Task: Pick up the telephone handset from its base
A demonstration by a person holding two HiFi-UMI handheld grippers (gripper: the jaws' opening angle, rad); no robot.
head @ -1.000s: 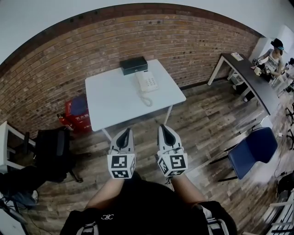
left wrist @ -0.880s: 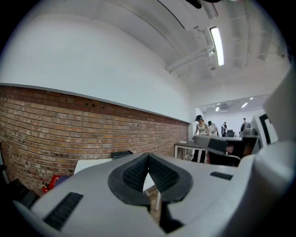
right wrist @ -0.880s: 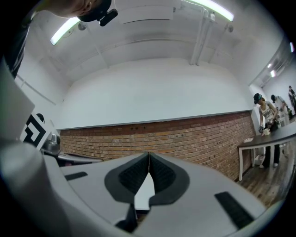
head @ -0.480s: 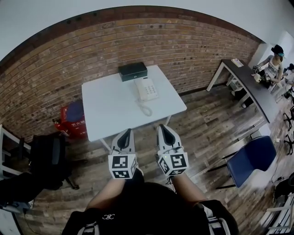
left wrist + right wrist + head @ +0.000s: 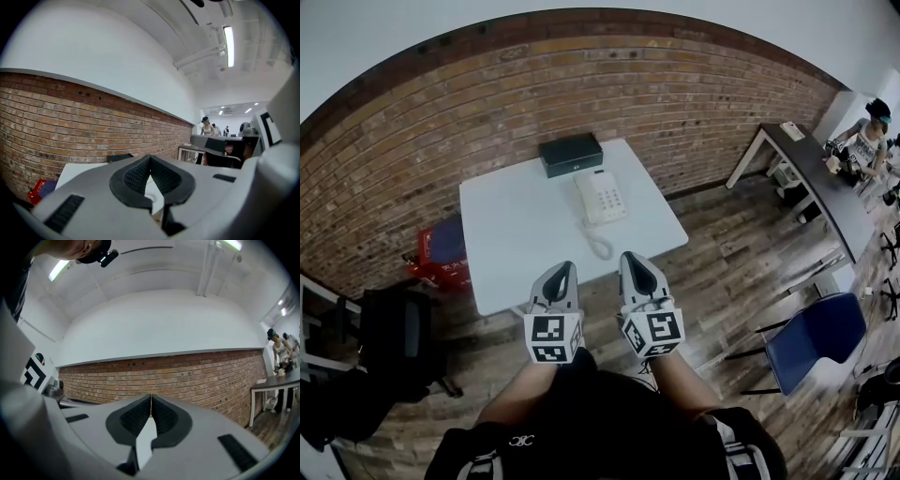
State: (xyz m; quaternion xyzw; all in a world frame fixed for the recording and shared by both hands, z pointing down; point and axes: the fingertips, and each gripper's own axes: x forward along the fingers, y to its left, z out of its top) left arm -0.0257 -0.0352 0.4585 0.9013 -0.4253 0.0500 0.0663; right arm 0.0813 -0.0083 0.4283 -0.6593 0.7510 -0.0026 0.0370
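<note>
Pointing toward the table's near edge, both pairs of jaws are clenched on nothing.
The left gripper (image 5: 564, 270) and right gripper (image 5: 631, 258) are held side by side, each with its pads pressed together. The handset (image 5: 587, 199) is seen resting on its base (image 5: 607, 195) on the white table (image 5: 511, 234), well apart from the jaws, at one o'clock from the left gripper and eleven o'clock from the right. A black box (image 5: 570, 154) is set just beyond the base, at twelve o'clock.

White telephone (image 5: 602, 195) on white table (image 5: 516, 234), dark box (image 5: 570, 153) at top centre. Brick wall (image 5: 412, 122) red-brown, floor (image 5: 731, 253) grey-brown planks. Blue chair (image 5: 811, 333) lower right, red crate (image 5: 431, 258) left. My left gripper (image 5: 565, 269) and right gripper (image 5: 630, 258) are grey with black pads and black-and-white marker cubes.
</note>
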